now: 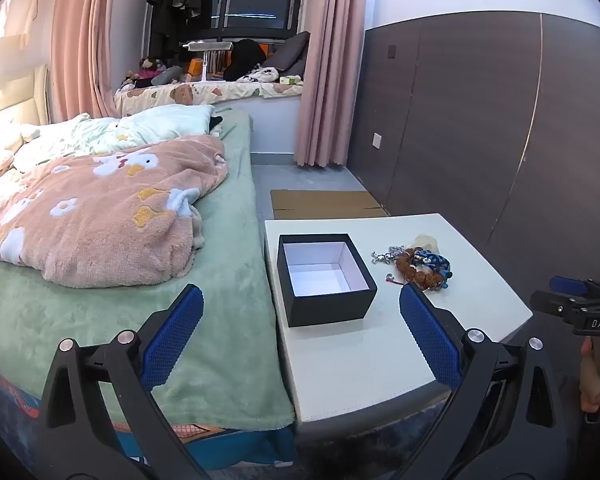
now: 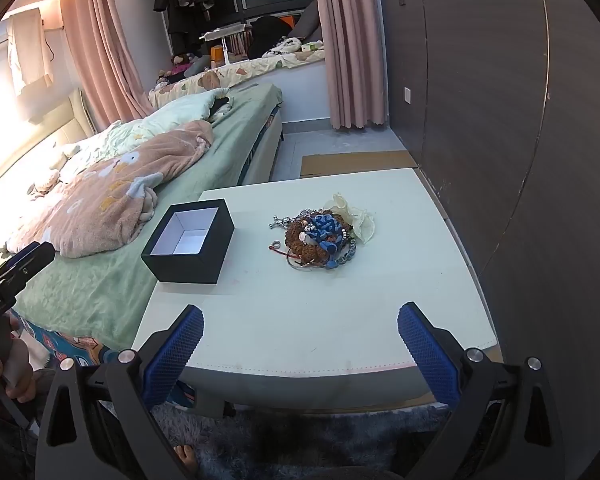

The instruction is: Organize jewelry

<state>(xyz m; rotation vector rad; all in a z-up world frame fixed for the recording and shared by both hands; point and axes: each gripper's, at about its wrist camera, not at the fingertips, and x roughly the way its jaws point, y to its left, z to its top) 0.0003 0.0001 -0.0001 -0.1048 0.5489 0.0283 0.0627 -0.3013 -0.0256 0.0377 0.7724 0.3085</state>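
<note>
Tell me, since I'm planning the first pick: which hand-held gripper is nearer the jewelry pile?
Right: the pile lies straight ahead. The left faces the box, pile off to its right.

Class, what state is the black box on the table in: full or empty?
Empty. The black box stands open with no lid, and both views show only its bare white inside.

Both the left gripper (image 1: 301, 330) and the right gripper (image 2: 300, 344) have black angular arms with round silver screws, blue mesh-textured pads (image 2: 176, 354), and small white lettering on the black body above the handle.
</note>
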